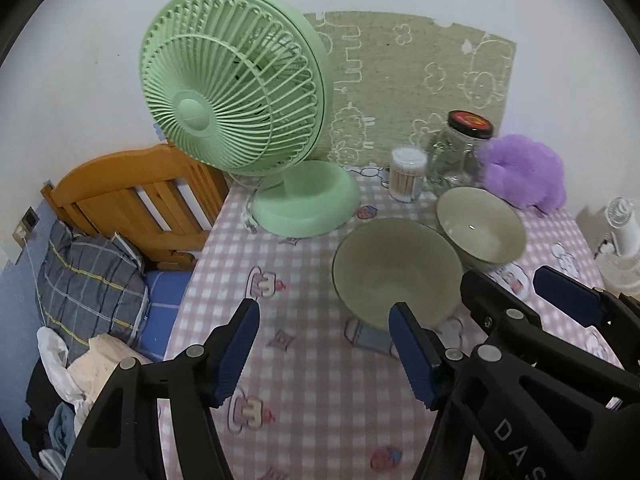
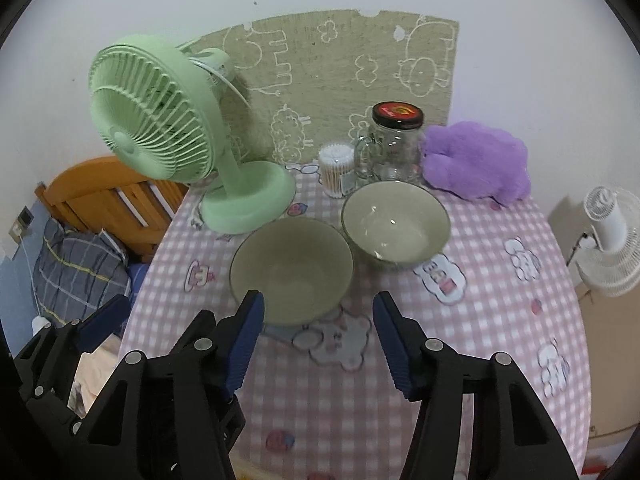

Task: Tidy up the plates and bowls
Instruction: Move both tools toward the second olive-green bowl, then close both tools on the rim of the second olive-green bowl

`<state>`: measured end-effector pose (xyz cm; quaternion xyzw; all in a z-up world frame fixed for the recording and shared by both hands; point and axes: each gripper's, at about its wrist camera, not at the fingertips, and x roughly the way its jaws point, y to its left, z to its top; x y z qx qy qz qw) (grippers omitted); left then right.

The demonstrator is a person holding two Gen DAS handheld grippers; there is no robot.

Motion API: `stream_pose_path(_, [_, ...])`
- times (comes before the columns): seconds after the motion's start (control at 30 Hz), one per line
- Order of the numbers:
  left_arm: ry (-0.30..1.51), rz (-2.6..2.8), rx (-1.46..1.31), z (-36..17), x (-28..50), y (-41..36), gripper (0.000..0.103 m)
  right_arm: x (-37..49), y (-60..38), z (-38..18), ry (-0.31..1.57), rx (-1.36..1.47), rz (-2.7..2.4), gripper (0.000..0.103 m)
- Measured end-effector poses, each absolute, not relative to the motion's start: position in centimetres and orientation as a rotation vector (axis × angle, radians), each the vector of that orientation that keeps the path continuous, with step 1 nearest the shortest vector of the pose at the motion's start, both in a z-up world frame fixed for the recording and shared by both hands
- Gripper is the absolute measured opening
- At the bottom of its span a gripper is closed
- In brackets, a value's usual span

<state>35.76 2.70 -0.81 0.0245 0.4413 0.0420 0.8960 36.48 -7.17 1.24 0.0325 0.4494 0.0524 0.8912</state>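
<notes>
Two olive-green bowls stand side by side on the pink checked tablecloth. The nearer bowl (image 1: 396, 270) (image 2: 292, 268) is matte; the farther bowl (image 1: 480, 226) (image 2: 396, 224) is glossy. My left gripper (image 1: 324, 344) is open and empty above the cloth, just left of the nearer bowl. My right gripper (image 2: 318, 340) is open and empty, hovering just in front of the nearer bowl; it also shows in the left wrist view (image 1: 516, 292). The left gripper also shows at the right wrist view's lower left (image 2: 92, 328).
A green desk fan (image 1: 240, 100) (image 2: 160, 136) stands at the table's back left. A cotton swab tub (image 2: 336, 174), a glass jar with a black lid (image 2: 394, 144) and a purple plush (image 2: 476, 160) line the back. A bed (image 1: 100, 260) lies left; a white fan (image 2: 608, 236) stands to the right.
</notes>
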Motion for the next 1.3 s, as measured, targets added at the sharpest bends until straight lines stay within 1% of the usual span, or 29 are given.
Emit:
stream_pose_path(0.13, [0.932, 0.099, 0.053, -2.4, 38.3, 2.4, 0.068, 39.4, -7.7, -0.4, 0.958, 0.088, 0.083, 0.057])
stream_pose_path(0.23, [0.960, 0.109, 0.048, -3.9, 39.7, 2.4, 0.067, 40.8, -7.8, -1.7, 0.985, 0.097, 0.065, 0.052])
stream_pose_path(0.27, [0.965, 0.115, 0.053, -4.4, 40.0, 2.4, 0.064, 41.2, -7.8, -2.3, 0.997, 0.099, 0.061, 0.051])
stream_pose_path(0.47, [1.023, 0.112, 0.051, -7.1, 41.6, 2.3, 0.056, 42.8, -8.1, -5.2, 1.057, 0.124, 0.068, 0.050])
stream_pose_path(0.53, [1.035, 0.116, 0.054, -7.7, 42.1, 2.2, 0.052, 43.3, -8.2, -6.1, 1.074, 0.125, 0.075, 0.047])
stream_pose_path(0.6, [1.039, 0.119, 0.049, -8.1, 42.5, 2.2, 0.046, 43.7, -8.2, -6.7, 1.087, 0.127, 0.081, 0.041])
stream_pose_path(0.67, [1.036, 0.109, 0.038, -8.4, 43.0, 2.2, 0.045, 44.2, -8.3, -7.1, 1.091, 0.142, 0.083, 0.041])
stream_pose_path(0.73, [1.040, 0.100, 0.033, -8.7, 43.5, 2.1, 0.043, 44.7, -8.3, -7.4, 1.089, 0.138, 0.077, 0.039])
stream_pose_path(0.83, [1.046, 0.087, 0.025, -9.2, 44.2, 2.1, 0.037, 45.2, -8.4, -7.7, 1.092, 0.138, 0.076, 0.036])
stream_pose_path(0.87, [1.047, 0.085, 0.022, -9.3, 44.3, 2.0, 0.033, 45.4, -8.4, -7.9, 1.089, 0.133, 0.074, 0.034])
stream_pose_path(0.9, [1.050, 0.084, 0.018, -9.5, 44.5, 2.0, 0.025, 45.5, -8.4, -7.9, 1.081, 0.120, 0.071, 0.030])
stream_pose_path(0.93, [1.046, 0.086, 0.026, -9.6, 44.6, 1.8, 0.024, 45.7, -8.3, -8.1, 1.076, 0.103, 0.068, 0.027])
stream_pose_path(0.97, [1.041, 0.094, 0.036, -9.6, 44.8, 1.6, 0.024, 45.9, -8.4, -8.2, 1.073, 0.087, 0.063, 0.019])
stream_pose_path(1.0, [1.037, 0.099, 0.043, -9.6, 44.8, 1.5, 0.024, 45.9, -8.5, -8.2, 1.072, 0.086, 0.064, 0.017])
stream_pose_path(1.3, [1.052, 0.087, 0.045, -9.6, 44.4, 1.6, 0.024, 45.1, -9.1, -8.1, 1.098, 0.144, 0.051, 0.017])
